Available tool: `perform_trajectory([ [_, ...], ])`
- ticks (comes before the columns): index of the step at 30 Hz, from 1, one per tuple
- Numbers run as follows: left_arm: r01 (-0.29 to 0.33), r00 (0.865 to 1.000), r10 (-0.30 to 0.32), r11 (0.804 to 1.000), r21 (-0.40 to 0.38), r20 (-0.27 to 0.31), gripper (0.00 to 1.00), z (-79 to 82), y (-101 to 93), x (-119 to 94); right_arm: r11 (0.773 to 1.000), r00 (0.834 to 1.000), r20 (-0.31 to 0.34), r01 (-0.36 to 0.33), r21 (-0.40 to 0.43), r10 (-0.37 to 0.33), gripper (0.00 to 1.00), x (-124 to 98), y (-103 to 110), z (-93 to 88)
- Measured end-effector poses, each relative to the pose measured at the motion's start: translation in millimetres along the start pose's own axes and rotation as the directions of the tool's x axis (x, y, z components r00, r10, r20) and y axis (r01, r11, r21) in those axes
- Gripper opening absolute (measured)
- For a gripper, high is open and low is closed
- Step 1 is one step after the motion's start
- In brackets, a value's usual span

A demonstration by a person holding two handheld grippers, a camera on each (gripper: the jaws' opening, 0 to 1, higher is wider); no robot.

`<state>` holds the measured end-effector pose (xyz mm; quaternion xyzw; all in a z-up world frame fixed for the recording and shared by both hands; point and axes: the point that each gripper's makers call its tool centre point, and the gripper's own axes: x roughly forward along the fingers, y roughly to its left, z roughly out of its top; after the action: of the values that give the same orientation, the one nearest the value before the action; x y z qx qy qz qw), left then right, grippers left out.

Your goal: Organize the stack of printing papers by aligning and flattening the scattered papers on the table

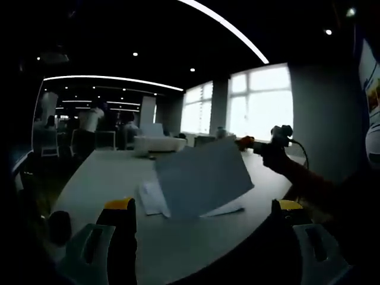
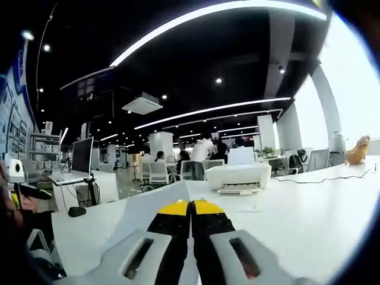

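A sheet of paper (image 1: 202, 177) hangs tilted above the white table (image 1: 101, 172), lifted by its far right corner. My right gripper (image 1: 246, 143), held in a person's hand, is shut on that corner. Under the sheet lie other loose papers (image 1: 151, 199), partly hidden by it. My left gripper (image 1: 203, 206) is open, its yellow-tipped jaws wide apart near the table's front edge, short of the papers. In the right gripper view my right gripper (image 2: 191, 208) has its jaws pressed together on the sheet of paper (image 2: 142, 215), which slopes off to the left.
A white printer (image 2: 237, 174) stands at the far end of the table (image 2: 309, 208), also seen as the printer (image 1: 159, 143). A cable (image 2: 320, 176) and an orange toy (image 2: 358, 149) lie far right. A laptop (image 2: 74, 160) and mouse (image 2: 76, 211) sit left. People and chairs stand beyond.
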<state>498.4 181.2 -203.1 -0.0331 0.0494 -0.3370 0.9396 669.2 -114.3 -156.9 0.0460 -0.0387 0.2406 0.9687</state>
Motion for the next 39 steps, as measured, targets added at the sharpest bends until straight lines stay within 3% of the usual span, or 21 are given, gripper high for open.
perform_trajectory([
  [10, 0.0, 1.0, 0.0, 1.0, -0.001, -0.002, 0.97, -1.2, -0.4, 0.3, 1.0, 0.999, 0.034, -0.008, 0.025, 0.007, 0.0, -2.5, -3.8, 10.2],
  [39, -0.011, 1.0, 0.011, 1.0, 0.003, 0.014, 0.97, 3.3, 2.4, -4.8, 0.999, 0.992, 0.115, -0.052, -0.004, 0.052, 0.0, -12.0, 26.3, 49.3],
])
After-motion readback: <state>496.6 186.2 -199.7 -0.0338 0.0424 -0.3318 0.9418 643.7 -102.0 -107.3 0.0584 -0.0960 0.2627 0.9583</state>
